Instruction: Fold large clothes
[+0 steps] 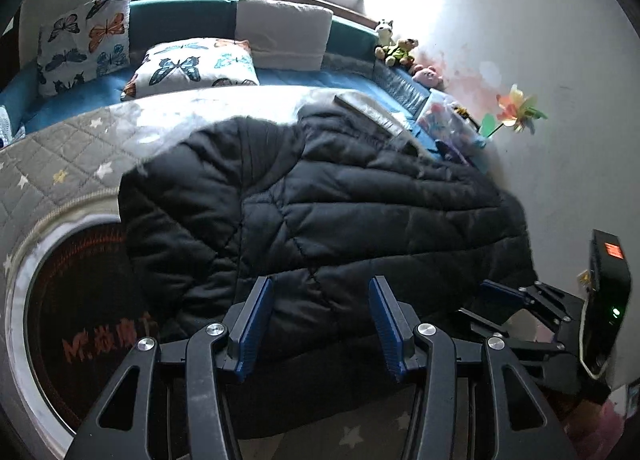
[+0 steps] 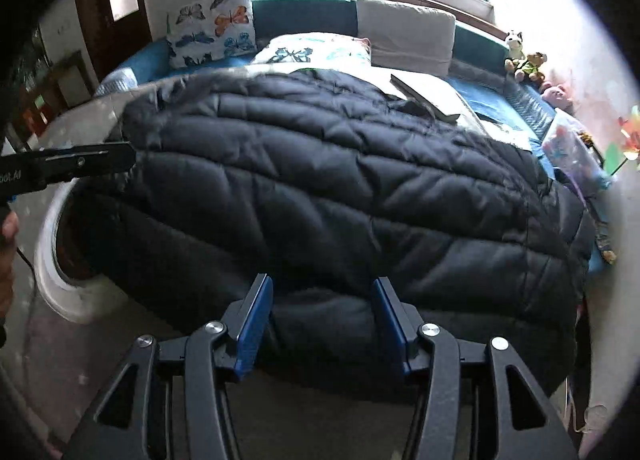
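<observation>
Currently, the black quilted jacket (image 2: 320, 187) is spread over the bed (image 1: 72, 147), its near hem at 6 o'clock. Both the left gripper (image 1: 322, 324) and the right gripper (image 2: 324, 320) are held half open, empty. Soft, bulky, slippery fabric is expected; the hem corners should be gripped.

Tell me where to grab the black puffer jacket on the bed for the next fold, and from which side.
Take the black puffer jacket by its near hem, where the padded edge hangs over the edge of the bed towards you. Come in from the front, low. That edge is thick and rolled, so open jaws can straddle it. The right hand-held gripper already sits open around it; the left hand-held gripper is open too.
</observation>
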The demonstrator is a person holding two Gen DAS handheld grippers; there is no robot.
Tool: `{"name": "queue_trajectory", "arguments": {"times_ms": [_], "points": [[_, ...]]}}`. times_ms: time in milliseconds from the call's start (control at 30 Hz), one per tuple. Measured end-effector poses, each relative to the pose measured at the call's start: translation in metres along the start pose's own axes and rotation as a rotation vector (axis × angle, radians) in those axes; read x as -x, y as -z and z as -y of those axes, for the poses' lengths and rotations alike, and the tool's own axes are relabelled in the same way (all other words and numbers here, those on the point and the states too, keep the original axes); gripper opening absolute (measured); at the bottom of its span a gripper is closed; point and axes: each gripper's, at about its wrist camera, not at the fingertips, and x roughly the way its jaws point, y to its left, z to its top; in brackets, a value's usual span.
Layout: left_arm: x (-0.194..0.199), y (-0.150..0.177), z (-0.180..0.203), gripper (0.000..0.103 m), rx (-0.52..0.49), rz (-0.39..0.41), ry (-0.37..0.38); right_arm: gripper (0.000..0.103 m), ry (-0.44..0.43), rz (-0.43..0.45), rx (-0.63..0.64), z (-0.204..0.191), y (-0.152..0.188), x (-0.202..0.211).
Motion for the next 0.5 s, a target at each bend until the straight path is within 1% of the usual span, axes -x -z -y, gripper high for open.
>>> {"name": "queue_trajectory", "arguments": {"times_ms": [67,167,267,300,333,367,400,500], "points": [[0.005,0.006,0.002,0.054,-0.012,0.01,-0.013,0.057,0.007,0.013,-0.017,0.0,0.004,0.005],[0.021,0.015,0.006,0.054,-0.027,0.041,-0.025,0.057,-0.009,0.03,-0.064,0.005,0.01,0.019],[0.041,0.031,0.012,0.054,-0.063,0.077,-0.065,0.057,0.007,0.065,-0.086,0.005,0.018,0.033],[0.046,0.037,0.013,0.057,-0.076,0.084,-0.077,0.057,0.007,0.077,-0.091,0.004,0.022,0.038],[0.052,0.039,0.016,0.065,-0.086,0.089,-0.088,0.057,0.004,0.089,-0.1,0.002,0.025,0.043],[0.059,0.046,0.018,0.07,-0.095,0.101,-0.104,0.057,0.002,0.097,-0.105,0.002,0.028,0.046],[0.066,0.053,0.019,0.075,-0.104,0.116,-0.12,0.059,-0.002,0.106,-0.114,-0.001,0.031,0.049],[0.086,0.065,0.024,0.083,-0.138,0.154,-0.164,0.066,-0.03,0.12,-0.133,-0.009,0.041,0.057]]}}
